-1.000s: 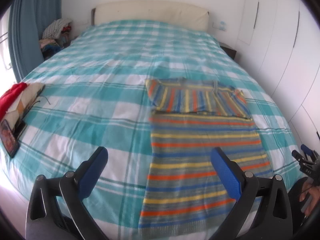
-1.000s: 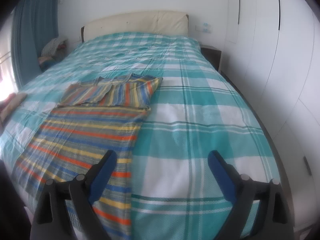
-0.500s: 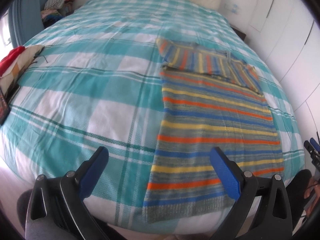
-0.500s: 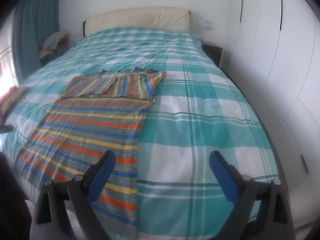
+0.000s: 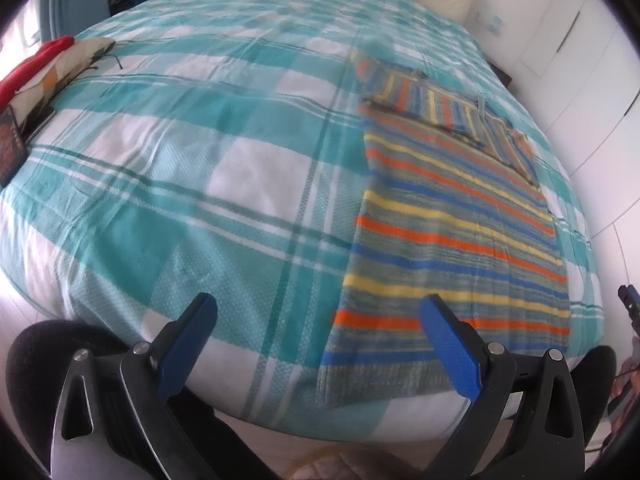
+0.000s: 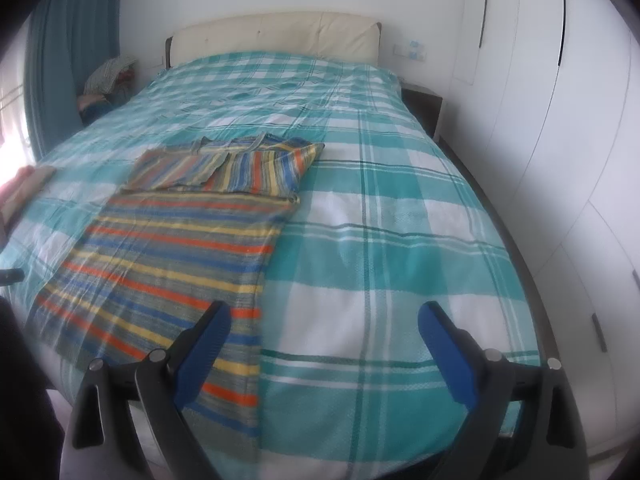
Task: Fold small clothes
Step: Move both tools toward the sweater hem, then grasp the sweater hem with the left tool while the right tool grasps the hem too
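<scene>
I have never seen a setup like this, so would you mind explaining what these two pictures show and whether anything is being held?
There is no robot: a person holds a two-finger gripper in each hand, each with a wide-angle camera looking along its blue fingers. One picture comes from the left gripper, the other from the right gripper. Both are open and hold nothing. On the checked bed cover lies a striped garment, sleeves already folded across its top, hem at the near bed edge.

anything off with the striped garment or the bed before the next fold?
Nothing stands out. The striped garment lies flat on the plaid bedspread, top part already folded over, hem hanging slightly past the near edge. Left gripper and right gripper are open and empty.
</scene>
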`<act>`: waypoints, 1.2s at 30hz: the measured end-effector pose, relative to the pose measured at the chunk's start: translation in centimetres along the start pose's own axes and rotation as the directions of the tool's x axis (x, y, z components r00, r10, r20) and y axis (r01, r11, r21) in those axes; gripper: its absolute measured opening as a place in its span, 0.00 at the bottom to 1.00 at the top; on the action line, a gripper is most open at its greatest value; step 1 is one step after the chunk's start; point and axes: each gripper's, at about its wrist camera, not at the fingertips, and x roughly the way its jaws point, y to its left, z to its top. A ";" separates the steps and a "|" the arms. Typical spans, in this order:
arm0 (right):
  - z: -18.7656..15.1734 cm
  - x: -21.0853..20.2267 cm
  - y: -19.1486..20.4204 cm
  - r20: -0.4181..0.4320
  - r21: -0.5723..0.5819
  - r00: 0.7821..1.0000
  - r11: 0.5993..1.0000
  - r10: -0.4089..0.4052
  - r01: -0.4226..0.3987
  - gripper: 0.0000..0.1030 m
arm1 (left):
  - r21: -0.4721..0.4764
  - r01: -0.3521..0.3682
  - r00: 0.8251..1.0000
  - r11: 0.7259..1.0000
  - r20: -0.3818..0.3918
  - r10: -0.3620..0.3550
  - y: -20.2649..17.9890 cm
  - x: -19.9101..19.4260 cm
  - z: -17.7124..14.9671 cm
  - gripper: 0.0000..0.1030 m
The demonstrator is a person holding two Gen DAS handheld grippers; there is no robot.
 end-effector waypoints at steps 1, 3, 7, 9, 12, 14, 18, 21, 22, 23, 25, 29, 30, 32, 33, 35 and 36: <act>-0.2 0.1 0.0 -0.006 0.002 1.000 1.000 0.005 -0.005 0.91 | 0.011 -0.005 1.000 1.000 0.003 0.005 -0.4 -0.1 -0.2 0.98; -0.6 0.4 0.2 -0.021 0.015 1.000 1.000 0.021 -0.021 0.91 | 0.037 -0.014 1.000 0.999 0.008 0.014 -1.1 -0.2 -0.5 0.98; -1.1 0.8 0.9 -0.041 0.031 0.998 0.998 0.057 -0.056 0.91 | 0.082 -0.044 0.999 0.996 0.004 0.044 -1.9 0.1 -0.5 0.98; -1.2 0.6 1.2 -0.041 0.028 0.997 0.998 0.061 -0.060 0.91 | 0.079 -0.055 0.998 0.995 0.000 0.055 -1.6 0.3 -0.5 0.98; -1.3 0.3 1.1 -0.038 0.029 0.998 0.998 0.058 -0.057 0.91 | 0.054 -0.054 0.998 0.997 -0.010 0.055 -0.8 0.5 -0.6 0.98; -1.4 0.3 0.8 -0.045 0.037 0.997 0.997 0.063 -0.061 0.91 | 0.044 -0.051 0.999 0.998 -0.012 0.052 -0.5 0.6 -0.8 0.98; -1.7 0.5 -0.3 -0.067 0.084 0.994 0.993 0.091 -0.085 0.91 | 0.048 -0.052 0.998 0.997 -0.028 0.053 -0.4 0.9 -1.4 0.98; -1.9 0.6 -1.0 -0.076 0.110 0.993 0.990 0.093 -0.084 0.91 | 0.048 -0.051 0.998 0.998 -0.036 0.053 -0.3 0.8 -1.7 0.98; -2.0 0.5 -1.2 -0.079 0.114 0.992 0.990 0.093 -0.084 0.91 | 0.042 -0.048 0.998 0.998 -0.033 0.049 -0.1 0.6 -1.8 0.98; -2.1 0.5 -1.3 -0.085 0.119 0.992 0.989 0.097 -0.087 0.91 | 0.035 -0.040 0.999 0.999 -0.026 0.041 0.1 0.2 -1.8 0.98; -2.3 0.4 -1.3 -0.105 0.127 0.988 0.987 0.116 -0.103 0.91 | 0.027 -0.026 1.000 0.999 -0.012 0.027 0.5 -0.4 -2.1 0.98; -3.3 0.5 -0.7 -0.163 0.113 0.973 0.983 0.163 -0.146 0.91 | 0.036 -0.028 0.999 0.999 -0.035 0.030 0.6 0.0 -2.4 0.97; -3.6 0.5 -0.4 -0.176 0.108 0.969 0.982 0.172 -0.155 0.91 | 0.043 -0.031 0.998 0.999 -0.044 0.033 0.5 0.4 -2.5 0.97; -4.4 1.0 0.1 -0.208 0.110 0.956 0.976 0.206 -0.187 0.91 | 0.058 -0.034 0.997 0.998 -0.064 0.038 0.0 1.3 -2.6 0.92; -4.7 1.4 0.4 -0.224 0.119 0.947 0.971 0.230 -0.208 0.91 | 0.064 -0.031 0.996 0.997 -0.078 0.036 -0.2 1.7 -2.7 0.85; -5.6 2.4 0.7 -0.262 0.157 0.924 0.957 0.279 -0.245 0.91 | 0.072 -0.020 0.993 0.997 -0.112 0.028 -0.6 2.6 -3.1 0.76; -6.0 2.9 0.8 -0.282 0.183 0.908 0.947 0.309 -0.265 0.90 | 0.082 -0.018 0.992 0.996 -0.122 0.028 -1.0 2.8 -3.3 0.73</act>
